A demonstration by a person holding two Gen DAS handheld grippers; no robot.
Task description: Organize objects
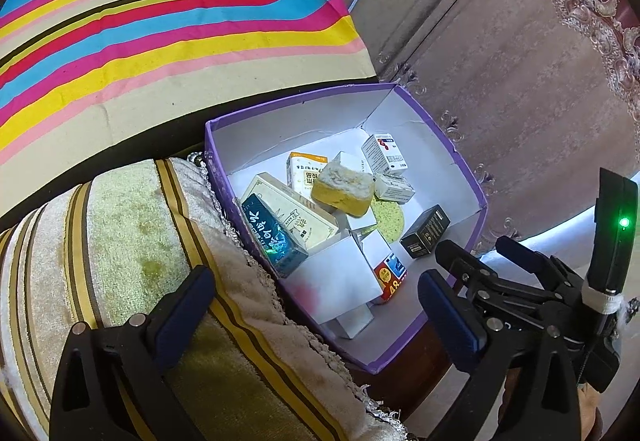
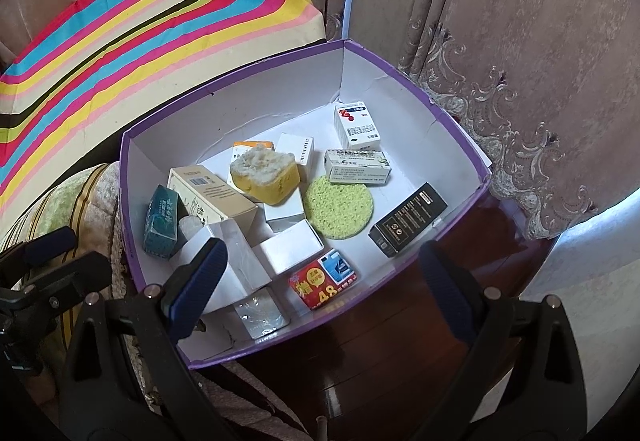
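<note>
- Left gripper (image 1: 316, 305), lower frame: fingers spread wide, nothing held.
- Right gripper (image 2: 320, 281), lower frame: likewise spread, empty.
- Purple box (image 2: 400, 277), centre frame: holding yellow sponge (image 2: 266, 173), green pad (image 2: 339, 207), small cartons.

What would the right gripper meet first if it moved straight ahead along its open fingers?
Probably the purple box: the right gripper is open and empty, and its line runs over the near rim onto the red "48" packet and white boxes. Depth is unclear in the fisheye view.
</note>
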